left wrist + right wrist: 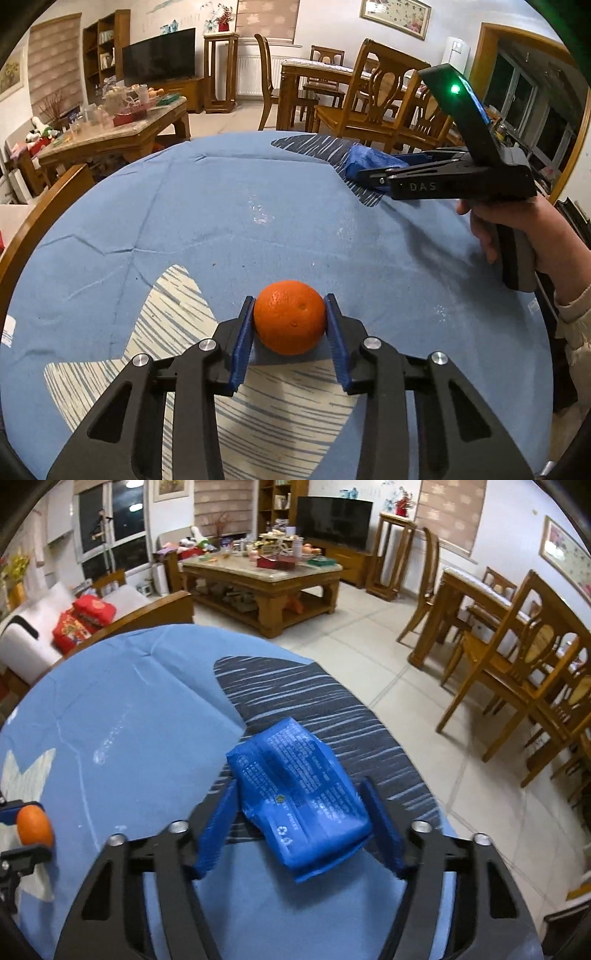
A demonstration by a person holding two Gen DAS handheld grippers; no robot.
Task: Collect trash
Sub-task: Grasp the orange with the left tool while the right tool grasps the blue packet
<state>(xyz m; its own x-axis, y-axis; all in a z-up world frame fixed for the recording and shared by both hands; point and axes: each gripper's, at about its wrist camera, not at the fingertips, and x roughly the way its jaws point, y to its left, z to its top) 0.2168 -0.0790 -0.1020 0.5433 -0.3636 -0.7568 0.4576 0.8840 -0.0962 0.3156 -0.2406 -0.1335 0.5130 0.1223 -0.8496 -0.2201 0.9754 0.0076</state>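
Two grippers over one blue-clothed desk (229, 206), and we start at the left wrist. The left gripper (290, 319) has an orange (290, 316) right between its blue fingers (243, 332), both pads touching the fruit's sides, pinching it where it sits on the cloth at the tip of a cream, striped leaf pattern. The peel is bright and dimpled, the fruit round and whole. Across the desk, up right, a hand (517, 229) grips the handle of the right gripper (369, 177), a green light glowing on its black body, fingers around a blue packet (365, 157) near the far edge.

Over to the right wrist. The right gripper (301, 812) straddles that blue packet (299, 801), which lies tilted on the cloth, partly on a dark striped leaf patch. It's a soft, crinkled plastic pack covered in small white print with a recycling mark. The fingers (218, 830) stand spread, one on each side, the right one just beside the wrapper; whether either truly presses I cannot tell. No bin or container shows here. At far left, the orange (35, 827) peeks in, held in the other gripper's fingers.
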